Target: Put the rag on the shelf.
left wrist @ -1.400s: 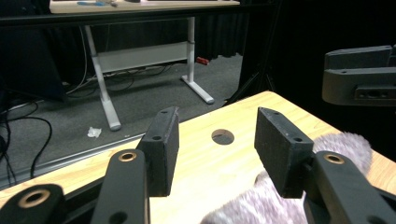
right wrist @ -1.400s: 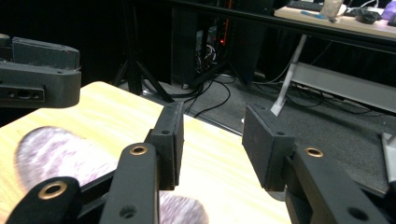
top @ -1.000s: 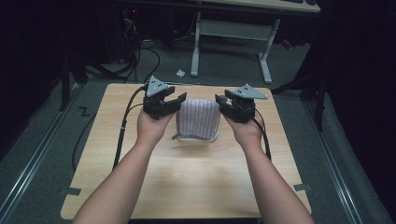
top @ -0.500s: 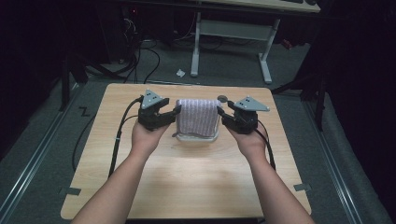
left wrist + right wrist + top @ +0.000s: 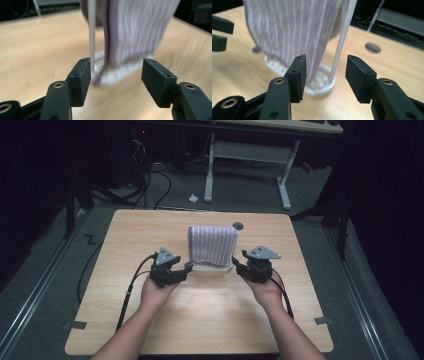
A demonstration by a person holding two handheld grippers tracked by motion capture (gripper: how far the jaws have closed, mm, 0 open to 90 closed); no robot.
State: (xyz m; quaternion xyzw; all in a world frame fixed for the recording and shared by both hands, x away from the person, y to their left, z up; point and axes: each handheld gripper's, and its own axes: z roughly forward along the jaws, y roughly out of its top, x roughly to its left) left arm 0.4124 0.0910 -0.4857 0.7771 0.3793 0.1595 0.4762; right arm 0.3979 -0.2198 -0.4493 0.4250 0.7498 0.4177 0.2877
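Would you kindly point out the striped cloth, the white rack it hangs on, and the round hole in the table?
striped cloth [image 5: 212, 245], high view, middle of its hanging front face.
white rack [image 5: 322, 86], right gripper view, gridded base near the upright rod.
round hole [image 5: 238, 226], high view, its dark centre.

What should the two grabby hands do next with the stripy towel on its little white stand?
Probably pull back a bit further and stop. Both the left gripper and right gripper are open and hold nothing, and the towel already hangs over the white rack.
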